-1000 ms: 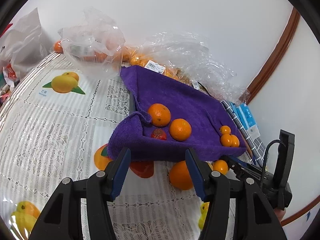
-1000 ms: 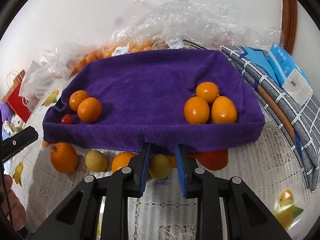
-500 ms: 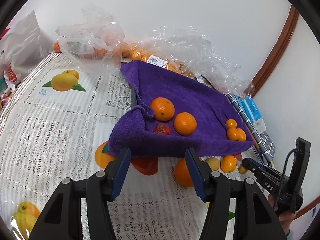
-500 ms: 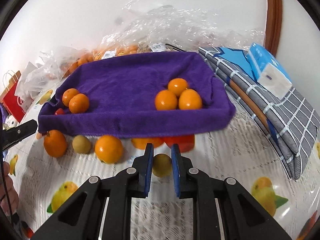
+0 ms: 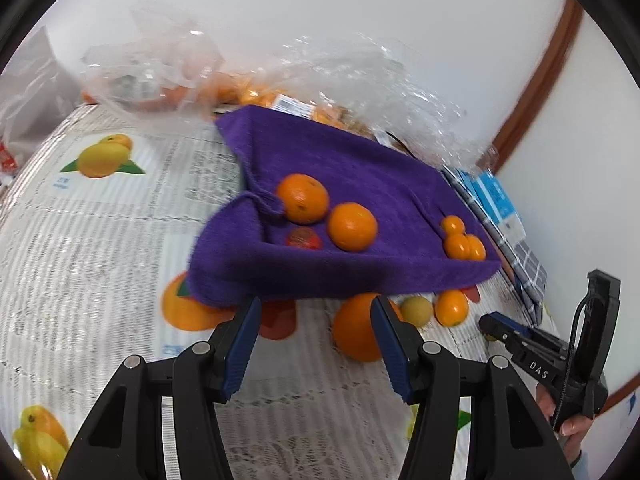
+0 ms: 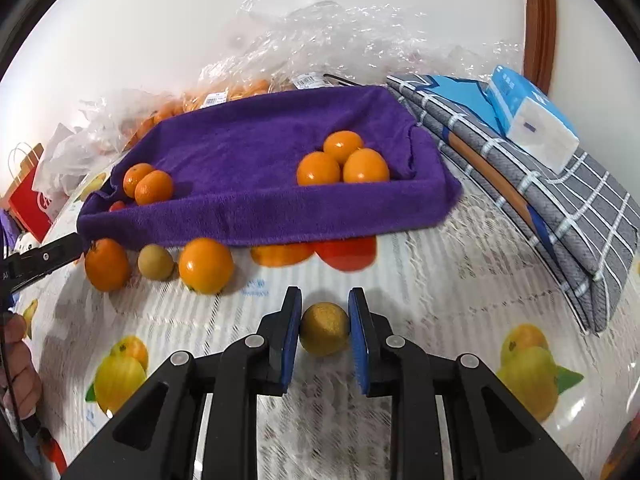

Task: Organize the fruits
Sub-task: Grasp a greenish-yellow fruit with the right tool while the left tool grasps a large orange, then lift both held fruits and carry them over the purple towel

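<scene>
A small yellow-brown fruit is held between the blue pads of the right gripper, clamped at its widest part, presumably so that the round skin does not slip. It is carried above the fruit-printed tablecloth, in front of the purple towel-lined tray. Whether it is clear of the cloth cannot be told.

Inside the tray, fruit is seen sorted by kind: three small oranges are bunched at the right end, two tangerines and a small red fruit at the left. Sorting by kind is judged to be the reason for the separate piles.

The left gripper is held wide apart and empty, low in front of the tray's near edge, with a large orange just beyond its right finger; it looks poised for that pick. A second yellow-brown fruit and another orange are left on the cloth beside it, not yet sorted.

A drop into an open stretch of towel is called for next; the sagging front edge could catch the fingers.
</scene>
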Available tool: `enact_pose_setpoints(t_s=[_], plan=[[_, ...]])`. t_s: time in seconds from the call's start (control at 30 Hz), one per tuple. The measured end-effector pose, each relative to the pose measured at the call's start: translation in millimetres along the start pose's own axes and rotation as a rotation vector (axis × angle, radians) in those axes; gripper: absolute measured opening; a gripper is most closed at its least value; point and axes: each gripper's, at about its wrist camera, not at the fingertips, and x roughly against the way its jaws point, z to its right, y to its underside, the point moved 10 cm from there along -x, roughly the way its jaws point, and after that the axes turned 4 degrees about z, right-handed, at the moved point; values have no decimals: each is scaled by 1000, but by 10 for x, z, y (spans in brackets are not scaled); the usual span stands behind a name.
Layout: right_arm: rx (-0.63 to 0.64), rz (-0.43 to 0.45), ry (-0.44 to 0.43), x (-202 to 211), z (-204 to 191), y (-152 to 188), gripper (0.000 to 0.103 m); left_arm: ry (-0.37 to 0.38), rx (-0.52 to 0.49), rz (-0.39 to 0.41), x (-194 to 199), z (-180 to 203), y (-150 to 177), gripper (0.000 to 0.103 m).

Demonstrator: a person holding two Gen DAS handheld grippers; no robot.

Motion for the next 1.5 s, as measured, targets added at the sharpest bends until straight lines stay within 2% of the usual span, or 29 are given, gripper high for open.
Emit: enact_pose_setpoints(t_s=[0.23,0.43,0.57,0.63,0.7,0.77,1.3,1.4,1.5], plan=[[19,-9,-12,107,26,133,25,27,-120,-3,-28,282,77,62],[0,-11,-13,164,83,192,25,-12,-193,-41,-140,388,143,63],[-35,-1,-25,184,134,189,24,-31,-192,-56,-175,356,162,62],[-45,5,-42,191,136,183,24,-22,-183,-56,-176,348,163,56],[-46,4,-45,188,130,184,24,-14,-173,-58,-172,329,166,46],[-41,-3,-42,184,125,195,24,0,-169,-51,-156,339,162,42],[-54,26,-40,238,128,166,24,28,-132,33,35,353,39,41],[-56,23,-17,214,124,148,24,45,-112,43,95,348,9,41],[-75,11,-49,198,44,100,24,60,-95,79,219,368,-62,41]])
